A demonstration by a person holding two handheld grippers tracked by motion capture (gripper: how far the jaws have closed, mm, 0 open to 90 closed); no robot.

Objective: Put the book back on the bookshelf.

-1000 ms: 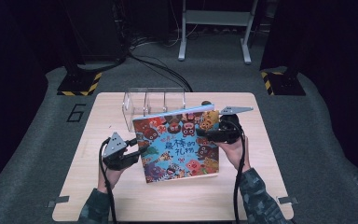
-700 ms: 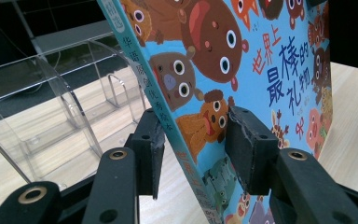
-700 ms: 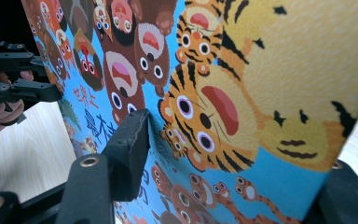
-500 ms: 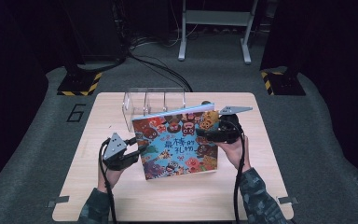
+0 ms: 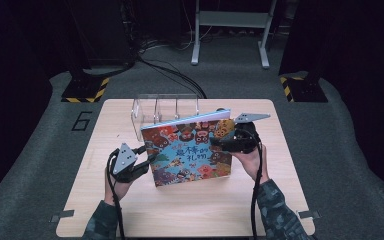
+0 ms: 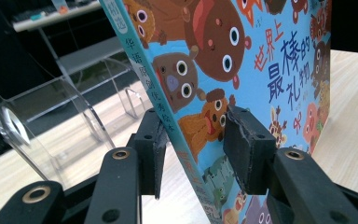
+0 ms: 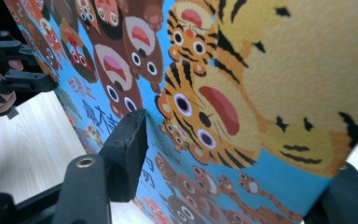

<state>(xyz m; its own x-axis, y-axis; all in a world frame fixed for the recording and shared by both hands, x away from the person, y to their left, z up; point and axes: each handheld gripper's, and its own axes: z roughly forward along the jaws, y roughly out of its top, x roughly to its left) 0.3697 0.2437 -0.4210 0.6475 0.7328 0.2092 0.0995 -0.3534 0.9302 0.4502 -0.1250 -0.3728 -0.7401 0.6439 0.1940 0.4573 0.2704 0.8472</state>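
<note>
I hold the picture book (image 5: 187, 150) tilted up on the table (image 5: 100, 210), just before the clear rack (image 5: 165, 107). Left gripper (image 5: 147, 161) clamps its spine edge; right gripper (image 5: 220, 145), jaws just easing wider, pinches the right edge. Nothing else moved, so rack insertion remains.

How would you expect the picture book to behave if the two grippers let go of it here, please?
The picture book stands tilted on its lower edge, so it would probably tip flat. It looks stiff: the cover stays flat between the left gripper and the right gripper. Its glossy cover may be slippery against the pads.
</note>
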